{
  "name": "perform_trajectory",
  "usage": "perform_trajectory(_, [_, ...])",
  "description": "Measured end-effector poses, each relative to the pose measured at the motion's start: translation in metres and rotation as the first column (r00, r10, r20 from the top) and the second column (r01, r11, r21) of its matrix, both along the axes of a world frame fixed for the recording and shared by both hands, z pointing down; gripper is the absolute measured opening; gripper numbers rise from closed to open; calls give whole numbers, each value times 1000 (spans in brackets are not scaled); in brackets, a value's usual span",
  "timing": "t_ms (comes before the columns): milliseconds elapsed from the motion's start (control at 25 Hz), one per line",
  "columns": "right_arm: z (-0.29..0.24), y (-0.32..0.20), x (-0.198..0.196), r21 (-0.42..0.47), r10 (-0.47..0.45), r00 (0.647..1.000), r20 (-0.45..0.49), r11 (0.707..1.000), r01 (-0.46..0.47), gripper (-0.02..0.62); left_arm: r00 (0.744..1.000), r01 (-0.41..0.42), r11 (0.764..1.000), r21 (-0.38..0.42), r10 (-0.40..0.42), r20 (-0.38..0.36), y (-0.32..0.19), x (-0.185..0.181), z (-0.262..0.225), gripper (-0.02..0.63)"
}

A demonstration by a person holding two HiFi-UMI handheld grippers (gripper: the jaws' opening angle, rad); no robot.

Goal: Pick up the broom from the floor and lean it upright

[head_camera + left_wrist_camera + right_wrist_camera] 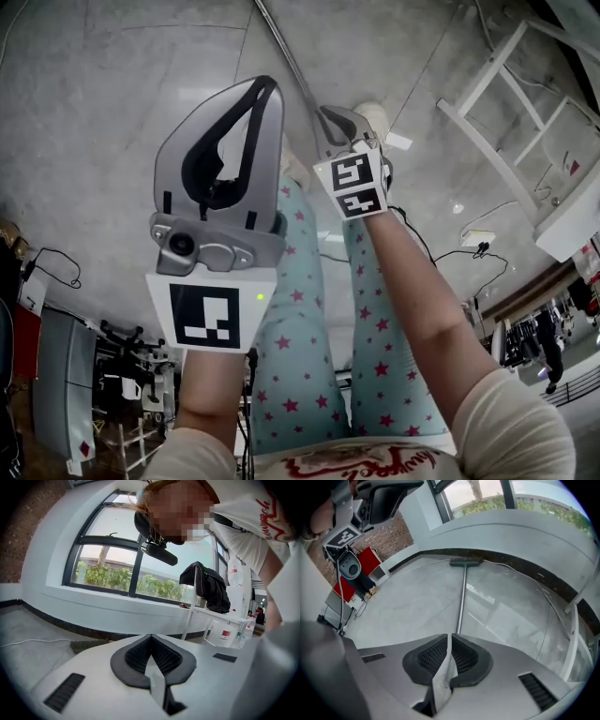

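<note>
Your left gripper (265, 86) is clenched: its 2 jaws meet tip to tip, and in its own view the ribbed pads (136, 656) close on nothing. It is raised off the grey floor (112, 122) and points toward the window (108, 569).

Your right gripper (323, 112) is clenched as well. In its own view the 2 jaws are pressed together with nothing gripped between them, and they tilt down at the floor.

The broom (461, 597) lies flat on the floor. Its head rests at the floor's far edge, against the dark strip at the foot of the curved wall below the window. Its handle runs straight out from there toward you. In the right gripper view the handle's near end passes out of sight behind the closed jaw tips. In the head view those tips sit over that same end, and whether they touch it cannot be told. The left gripper view catches only the broom's head, low at the left by the wall.

A white cable (33, 641) trails across the floor at the left. A white rack (525, 103) stands at the floor's right side, well apart from the broom.
</note>
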State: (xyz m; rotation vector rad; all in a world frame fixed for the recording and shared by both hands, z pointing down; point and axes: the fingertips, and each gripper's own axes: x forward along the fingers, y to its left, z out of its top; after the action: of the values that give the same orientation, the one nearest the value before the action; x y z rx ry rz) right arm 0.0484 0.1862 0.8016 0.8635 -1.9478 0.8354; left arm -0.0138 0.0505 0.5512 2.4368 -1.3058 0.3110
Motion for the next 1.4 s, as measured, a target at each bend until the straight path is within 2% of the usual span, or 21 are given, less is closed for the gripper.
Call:
perform_trajectory(120, [30,18,3,-57,-31,999,-38,998,28,26,1000,-12,1000,-15,12,0,9,3,19,17])
perform_trajectory(200, [47,32,2,-105,-33,998,-48,994,28,102,1000,-16,1000,-21,16,-2,12,4,31,17])
perform_trajectory(240, [55,40,3,-127,-37,998,-59,991,29,115,1000,-19,1000,-23,19,-2,13,5,37,17])
perform_trajectory(440, [98,69,21,-206,-5,988,-157,978,-27,118,1000,-16,1000,-17,16,-4,9,5,58,17])
perform_trajectory(640, [123,81,16,-272,-10,985,-172,962,-37,120,1000,-21,1000,-24,20,-8,14,3,77,17])
perform_trajectory(880, [148,95,22,-317,-4,963,-271,944,-86,133,1000,6,999,-42,-7,-30,21,4,88,17])
perform_trajectory(1000, [149,91,19,-324,3,948,-317,940,-112,118,1000,-4,999,-44,3,-28,23,2,88,17])
perform_trajectory(1040, [150,91,19,-336,2,950,-312,935,-113,98,1000,-5,999,-44,4,-25,22,1,88,17])
perform_trajectory(1200, [141,87,29,-377,-22,954,-300,921,-98,95,1000,14,1000,-21,-14,-19,12,0,76,17])
perform_trajectory(1400, [76,56,35,-333,9,970,-241,939,-91,94,998,55,998,4,-55,-19,-5,-4,33,17])
